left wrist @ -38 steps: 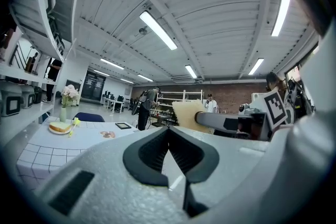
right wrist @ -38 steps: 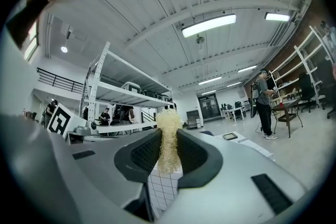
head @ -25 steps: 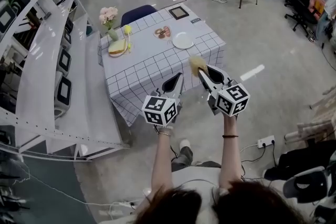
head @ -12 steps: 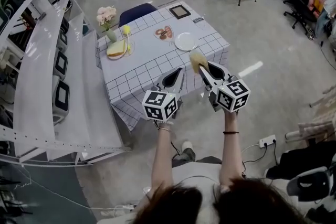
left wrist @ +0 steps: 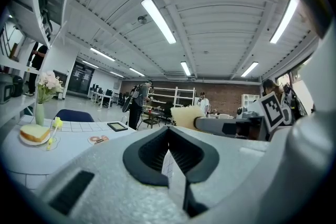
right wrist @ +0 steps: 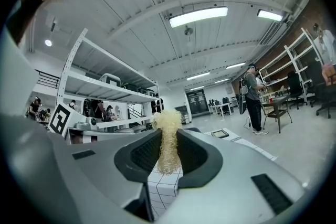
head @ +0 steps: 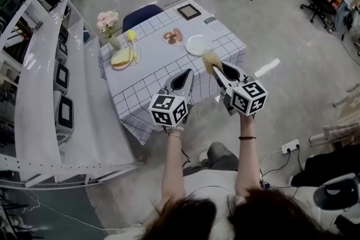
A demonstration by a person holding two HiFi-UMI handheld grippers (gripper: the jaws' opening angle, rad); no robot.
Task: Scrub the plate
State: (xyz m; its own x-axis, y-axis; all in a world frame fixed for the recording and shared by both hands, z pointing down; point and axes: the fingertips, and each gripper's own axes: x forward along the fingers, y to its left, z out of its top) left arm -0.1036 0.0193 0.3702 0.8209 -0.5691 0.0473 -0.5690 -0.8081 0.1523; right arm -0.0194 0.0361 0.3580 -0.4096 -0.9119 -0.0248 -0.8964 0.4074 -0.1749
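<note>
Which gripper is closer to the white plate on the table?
Right. The right gripper, clamping the yellow scrubber, is just on the person's side of the plate. The left gripper sits farther back and to the left, shut on nothing.

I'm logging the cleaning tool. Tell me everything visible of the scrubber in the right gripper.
The scrubber is a pale yellow wad of tangled, wiry fibres. The right gripper pinches it between both jaws, its fluffy top poking past the tips. It is held in the air near the checked table's edge, touching nothing else.
</note>
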